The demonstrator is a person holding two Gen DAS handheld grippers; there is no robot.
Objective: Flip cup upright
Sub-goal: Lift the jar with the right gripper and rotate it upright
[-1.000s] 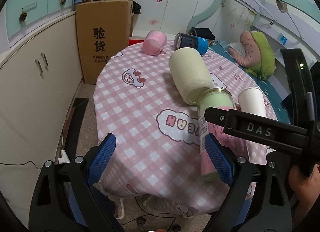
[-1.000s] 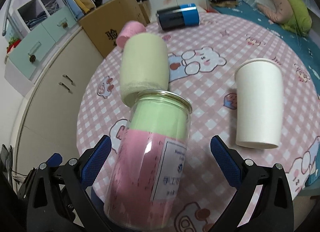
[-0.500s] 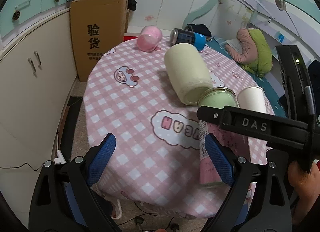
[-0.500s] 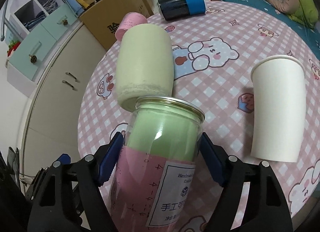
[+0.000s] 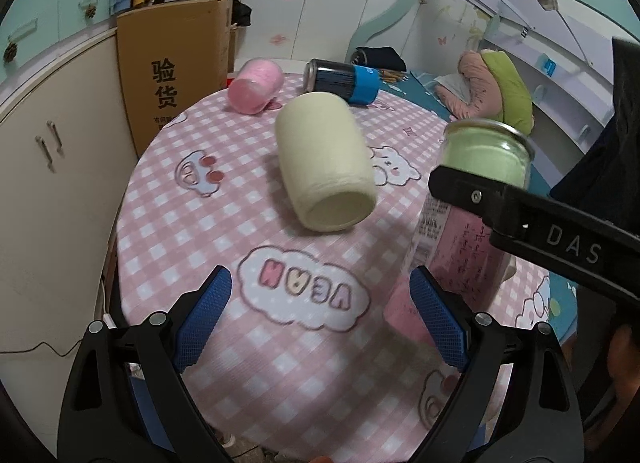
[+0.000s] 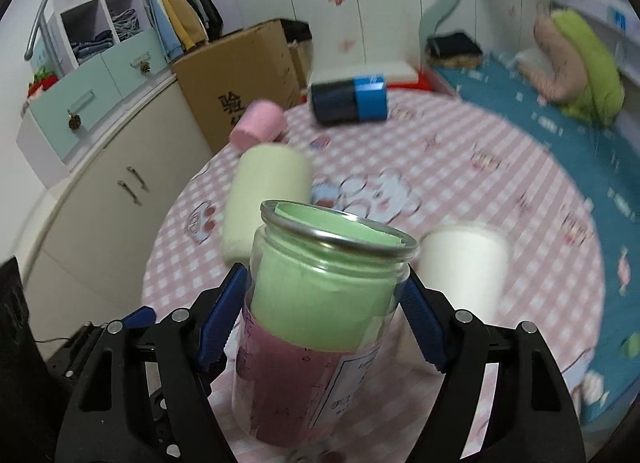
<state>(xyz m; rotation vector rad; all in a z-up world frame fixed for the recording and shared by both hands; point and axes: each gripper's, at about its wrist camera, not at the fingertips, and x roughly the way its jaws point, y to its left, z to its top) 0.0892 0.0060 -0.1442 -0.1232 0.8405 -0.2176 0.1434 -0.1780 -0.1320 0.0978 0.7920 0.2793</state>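
My right gripper (image 6: 324,323) is shut on a clear jar-shaped cup (image 6: 320,303) with green and pink paper inside and a metal rim. The cup is tilted, mouth up and away, its base near the tablecloth. It also shows in the left wrist view (image 5: 464,219), with the right gripper's finger across it. My left gripper (image 5: 320,323) is open and empty over the near part of the table, left of the cup.
A cream cup (image 5: 324,167) lies on its side mid-table. A pink cup (image 5: 256,87) and a dark blue can (image 5: 342,81) lie at the far edge. A white paper cup (image 6: 464,267) lies right of the jar. A cardboard box (image 5: 176,75) and cabinets stand left.
My right gripper closed on the jar cup and tilted it up from lying on the table toward upright. My left gripper stayed open and shifted a little.
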